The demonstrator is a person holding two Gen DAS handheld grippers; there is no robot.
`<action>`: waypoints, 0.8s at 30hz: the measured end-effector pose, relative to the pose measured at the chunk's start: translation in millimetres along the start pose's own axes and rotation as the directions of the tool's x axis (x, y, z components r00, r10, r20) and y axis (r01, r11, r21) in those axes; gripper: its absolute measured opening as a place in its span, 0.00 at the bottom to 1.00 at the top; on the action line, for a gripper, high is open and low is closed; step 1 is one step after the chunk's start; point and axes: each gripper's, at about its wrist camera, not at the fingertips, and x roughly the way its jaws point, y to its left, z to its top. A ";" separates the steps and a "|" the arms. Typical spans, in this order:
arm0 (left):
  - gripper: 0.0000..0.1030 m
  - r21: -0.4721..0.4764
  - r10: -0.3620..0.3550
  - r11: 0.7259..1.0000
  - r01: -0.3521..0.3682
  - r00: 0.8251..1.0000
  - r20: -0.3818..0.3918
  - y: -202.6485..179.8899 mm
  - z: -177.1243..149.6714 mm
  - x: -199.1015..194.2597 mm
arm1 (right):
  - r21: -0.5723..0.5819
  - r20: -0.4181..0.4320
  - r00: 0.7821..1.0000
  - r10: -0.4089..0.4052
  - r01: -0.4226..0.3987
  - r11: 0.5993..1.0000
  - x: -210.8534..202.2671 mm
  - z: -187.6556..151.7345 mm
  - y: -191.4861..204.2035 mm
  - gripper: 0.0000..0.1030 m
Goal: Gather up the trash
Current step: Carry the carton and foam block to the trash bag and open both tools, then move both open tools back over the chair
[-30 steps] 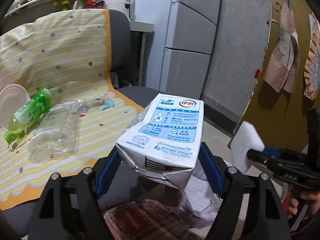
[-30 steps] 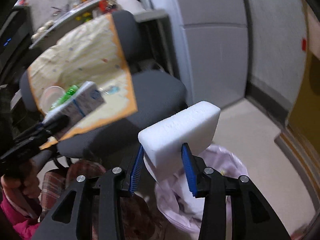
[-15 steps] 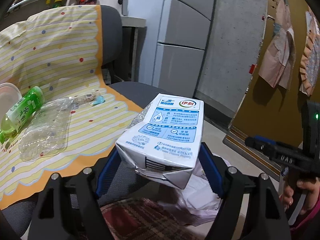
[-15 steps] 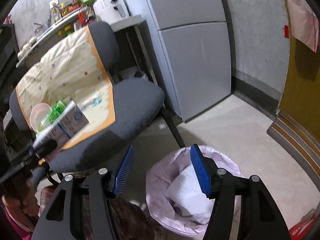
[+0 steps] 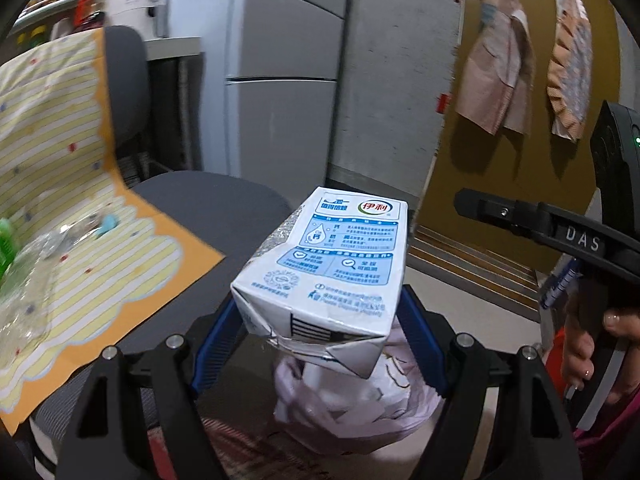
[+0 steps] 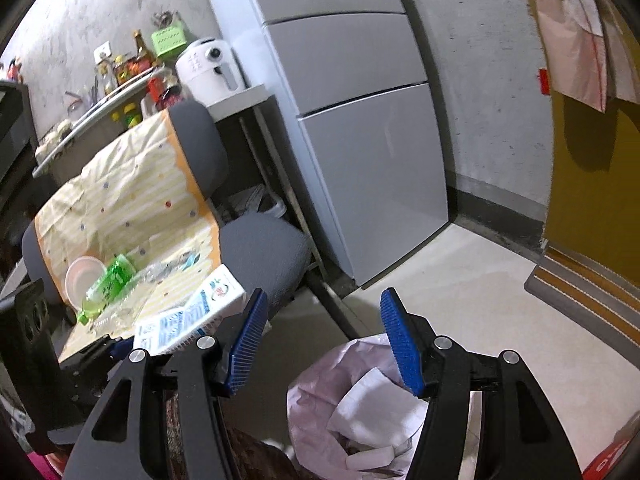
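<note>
1. Your chair, centre left of the right-wrist frame, serves as the trash shelf.
2. The lined bin waits bottom centre.
3. Your left gripper clamps the milk carton above the bin, ready to drop.
4. Your right gripper hangs empty, jaws apart.

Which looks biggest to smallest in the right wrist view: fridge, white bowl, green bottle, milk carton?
1. fridge
2. milk carton, though nearness to the camera enlarges it
3. green bottle and white bowl look alike, so they are unranked

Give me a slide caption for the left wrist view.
Left gripper carries a milk carton above the lined trash bin.
</note>
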 end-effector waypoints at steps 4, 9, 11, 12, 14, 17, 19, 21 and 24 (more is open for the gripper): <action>0.92 0.035 -0.048 0.998 0.050 0.998 -0.034 -13.3 5.9 18.1 | 0.031 0.015 1.000 -0.014 0.013 0.999 -2.5 2.6 -13.0 0.58; 0.94 0.050 0.024 0.999 -0.020 0.997 -0.074 -8.0 0.1 29.5 | 0.049 0.004 1.000 -0.019 0.018 0.999 1.9 1.8 -20.7 0.59; 0.94 0.030 0.048 0.999 -0.046 0.996 -0.072 1.3 -2.0 26.0 | 0.049 -0.001 1.000 -0.015 0.015 0.999 3.9 0.8 -19.2 0.59; 0.94 0.023 0.063 0.998 -0.061 0.996 -0.070 5.3 -2.9 23.8 | 0.047 -0.004 1.000 -0.011 0.012 0.999 4.6 0.6 -18.3 0.59; 0.94 -0.003 0.099 0.995 -0.099 0.993 -0.067 17.7 -5.8 18.1 | 0.037 -0.015 1.000 -0.001 0.002 0.999 8.1 0.1 -12.6 0.59; 0.94 -0.046 0.131 0.990 -0.134 0.989 -0.065 32.5 -10.5 8.3 | 0.014 -0.031 0.999 0.017 -0.016 1.000 12.1 -1.1 -0.7 0.59; 0.94 -0.062 0.150 0.986 -0.154 0.987 -0.063 38.9 -12.8 2.7 | 0.001 -0.040 0.999 0.030 -0.030 1.000 14.0 -1.9 7.7 0.59; 0.94 -0.075 0.171 0.982 -0.175 0.984 -0.056 44.9 -15.5 -5.0 | -0.018 -0.050 0.998 0.046 -0.047 0.999 16.7 -2.2 19.1 0.59; 0.94 -0.100 0.207 0.972 -0.211 0.977 -0.048 56.3 -17.6 -17.5 | -0.040 -0.062 0.996 0.071 -0.073 0.997 21.8 -1.0 34.4 0.59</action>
